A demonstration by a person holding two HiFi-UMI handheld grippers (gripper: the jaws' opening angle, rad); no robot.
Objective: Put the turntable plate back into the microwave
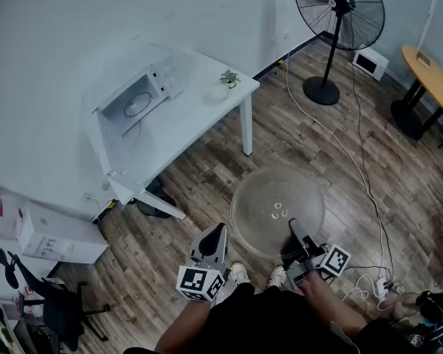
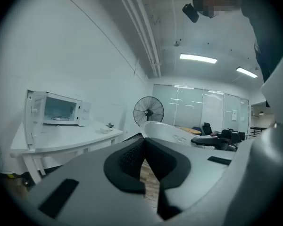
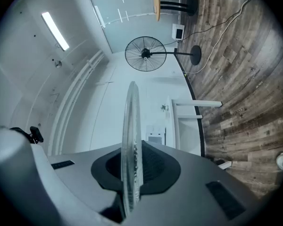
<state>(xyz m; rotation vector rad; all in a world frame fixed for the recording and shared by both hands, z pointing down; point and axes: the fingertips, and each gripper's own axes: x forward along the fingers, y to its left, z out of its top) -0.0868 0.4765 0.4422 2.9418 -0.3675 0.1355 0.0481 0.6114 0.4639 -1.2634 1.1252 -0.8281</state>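
glass turntable plate held level over the wood floor, near rim clamped between the jaws of the right gripper. left gripper, jaws pressed together on nothing, just beside the plate. open microwave on the white table, well apart.

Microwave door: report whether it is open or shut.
Open. In the left gripper view the door stands swung out at the left of the microwave, leaving the inside in plain sight.
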